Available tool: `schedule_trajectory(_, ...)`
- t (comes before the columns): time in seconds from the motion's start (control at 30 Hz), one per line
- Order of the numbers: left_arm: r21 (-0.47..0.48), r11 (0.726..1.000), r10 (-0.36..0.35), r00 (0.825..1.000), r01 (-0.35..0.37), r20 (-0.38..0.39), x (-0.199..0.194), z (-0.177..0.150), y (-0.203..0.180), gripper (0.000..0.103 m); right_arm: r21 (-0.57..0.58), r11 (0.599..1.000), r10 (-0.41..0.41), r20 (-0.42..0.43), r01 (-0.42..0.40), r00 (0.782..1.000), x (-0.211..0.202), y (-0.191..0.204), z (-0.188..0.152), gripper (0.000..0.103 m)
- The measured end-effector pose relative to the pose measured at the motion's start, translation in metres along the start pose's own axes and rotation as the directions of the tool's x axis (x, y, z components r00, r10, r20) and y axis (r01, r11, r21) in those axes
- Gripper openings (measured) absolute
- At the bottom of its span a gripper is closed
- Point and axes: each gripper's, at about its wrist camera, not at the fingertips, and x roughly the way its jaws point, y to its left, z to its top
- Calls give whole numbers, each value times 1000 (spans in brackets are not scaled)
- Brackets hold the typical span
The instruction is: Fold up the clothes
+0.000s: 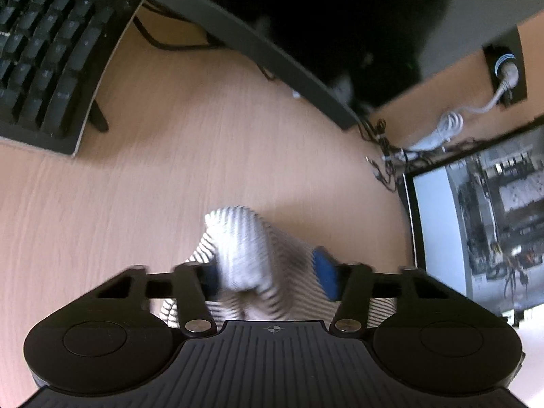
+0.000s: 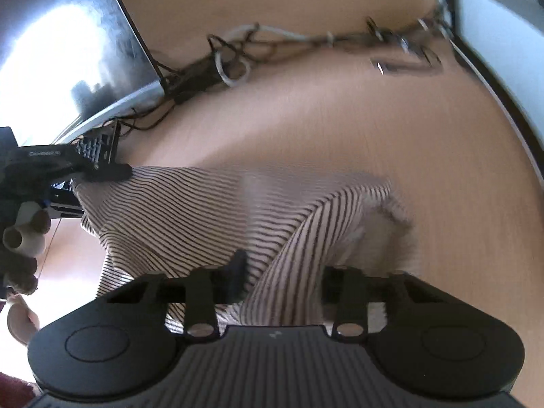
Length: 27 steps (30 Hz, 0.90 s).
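Observation:
A black-and-white striped garment (image 2: 190, 217) hangs stretched between my two grippers above a light wooden desk (image 2: 391, 142). In the left wrist view my left gripper (image 1: 268, 275) is shut on a bunched part of the garment (image 1: 244, 241), with cloth filling the gap between its blue pads (image 1: 324, 272). In the right wrist view my right gripper (image 2: 282, 278) is shut on a fold of the same cloth; only its left pad (image 2: 238, 275) shows. The left gripper (image 2: 102, 170) appears at the far left of that view, pinching the cloth's far corner. Both views are motion-blurred.
A black keyboard (image 1: 44, 57) lies at the upper left of the left wrist view. A monitor base edge (image 1: 258, 51) curves across the top. A lit screen (image 1: 482, 224) stands at the right. Tangled cables (image 2: 231, 64) lie along the back of the desk.

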Motion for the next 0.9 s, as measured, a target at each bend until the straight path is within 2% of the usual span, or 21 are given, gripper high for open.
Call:
schedule_trajectory(0.1, -5, 1000, -22, 999, 23, 39, 1, 16, -4, 35, -56, 998, -12, 61, 15, 998, 3, -1, 35, 25)
schedule_trajectory(0.2, 63, 998, -35, 997, 30, 74, 0, 25, -22, 33, -59, 998, -9, 104, 16, 994, 1, -5, 64, 24)
schedule_trajectory(0.3, 126, 991, -42, 997, 33, 69, -6, 20, -35, 32, -80, 997, -7, 105, 15, 994, -9, -12, 68, 24)
schedule_trajectory(0.43, 166, 985, -56, 998, 54, 6, -10, -8, -29, 33, -50, 998, -23, 67, 26, 998, -13, -33, 50, 27)
schedule_trajectory(0.5, 159, 987, -30, 998, 37, -49, -4, -25, -17, 34, -24, 999, -26, 51, 28, 998, -11, -40, 42, 34)
schedule_trajectory(0.57, 129, 992, -5, 997, 16, -82, 2, -37, -2, 35, 0, 1000, -20, 51, 21, 998, -10, -42, 37, 49)
schedule_trajectory(0.6, 101, 995, -19, 997, 27, -81, 0, -39, 4, 41, 11, 1000, -17, 51, 17, 999, -9, -43, 35, 54)
schedule_trajectory(0.63, 71, 997, -37, 996, 42, -77, -3, -40, 9, 50, 23, 1000, -14, 51, 13, 999, -9, -44, 32, 59)
schedule_trajectory(0.67, 43, 997, -66, 996, 69, -63, -6, -38, 11, 57, 35, 999, -11, 52, 10, 999, -8, -45, 29, 60)
schedule_trajectory(0.7, 28, 995, -90, 995, 91, -49, -9, -35, 11, 70, 47, 999, -8, 52, 6, 999, -7, -47, 27, 61)
schedule_trajectory(0.73, 21, 994, -109, 993, 110, -36, -10, -31, 9, 76, 59, 998, -5, 52, 2, 999, -7, -48, 24, 61)
schedule_trajectory(0.8, 22, 993, -115, 993, 116, -25, -7, -25, 3, 78, 43, 999, -18, 40, 16, 999, 2, -42, 24, 60)
schedule_trajectory(0.83, 24, 994, -110, 994, 111, -24, -4, -21, -1, 78, 34, 999, -25, 33, 24, 999, 7, -39, 24, 52)
schedule_trajectory(0.87, 27, 995, -98, 995, 99, -25, 2, -17, -4, 76, 18, 999, -33, 30, 32, 999, 11, -35, 26, 37)
schedule_trajectory(0.9, 30, 996, -81, 996, 82, -25, 9, -14, -8, 69, 1, 999, -41, 26, 41, 999, 15, -30, 28, 33)
